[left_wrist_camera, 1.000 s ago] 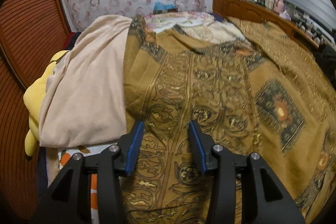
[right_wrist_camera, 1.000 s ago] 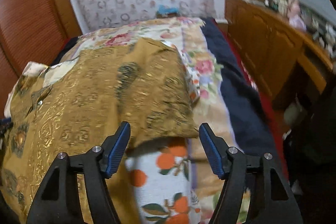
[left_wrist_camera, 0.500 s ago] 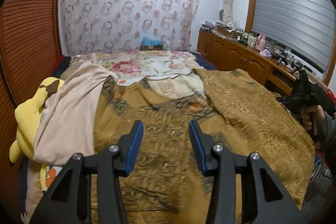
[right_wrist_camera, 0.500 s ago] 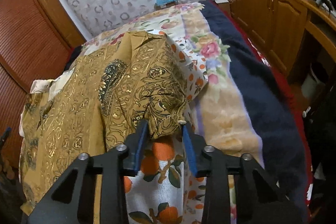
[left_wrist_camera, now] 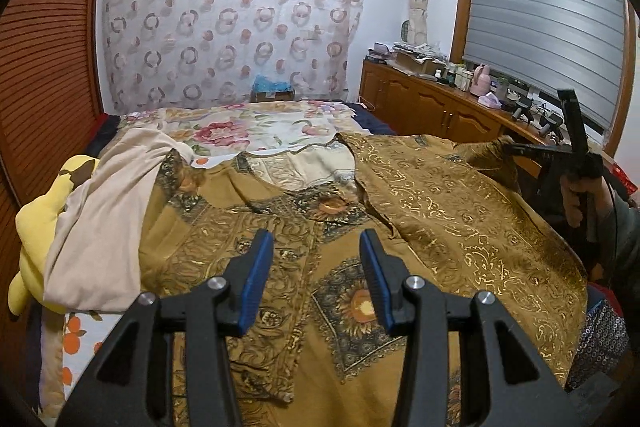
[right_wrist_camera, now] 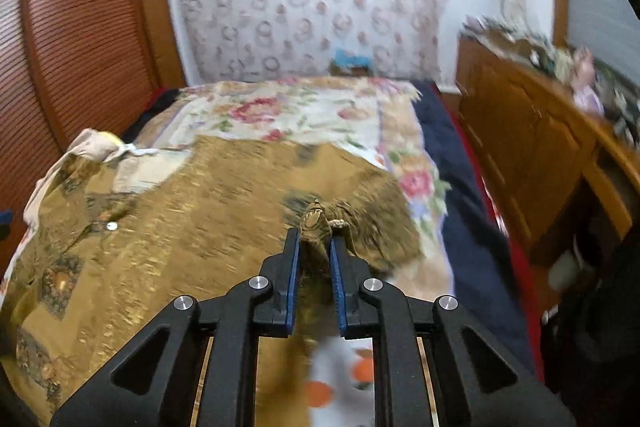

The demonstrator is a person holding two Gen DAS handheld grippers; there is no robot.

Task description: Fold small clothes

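A golden-brown patterned garment (left_wrist_camera: pixel 360 227) lies spread over the bed; it also shows in the right wrist view (right_wrist_camera: pixel 180 211). My left gripper (left_wrist_camera: pixel 316 247) is open and empty, held above the garment's middle. My right gripper (right_wrist_camera: pixel 314 239) is shut on a bunched corner of the garment (right_wrist_camera: pixel 320 223) and lifts it off the bed. In the left wrist view the right gripper (left_wrist_camera: pixel 512 151) shows at the far right, holding that raised corner.
A beige cloth (left_wrist_camera: pixel 108 219) and a yellow plush toy (left_wrist_camera: pixel 36 227) lie at the bed's left edge. A floral bedspread (left_wrist_camera: pixel 256 131) covers the far bed. A wooden cabinet (left_wrist_camera: pixel 432 103) with clutter runs along the right wall. A wooden wardrobe (right_wrist_camera: pixel 80 39) stands left.
My right gripper closed on the garment's corner and raised it. My left gripper pulled back and up, staying open.
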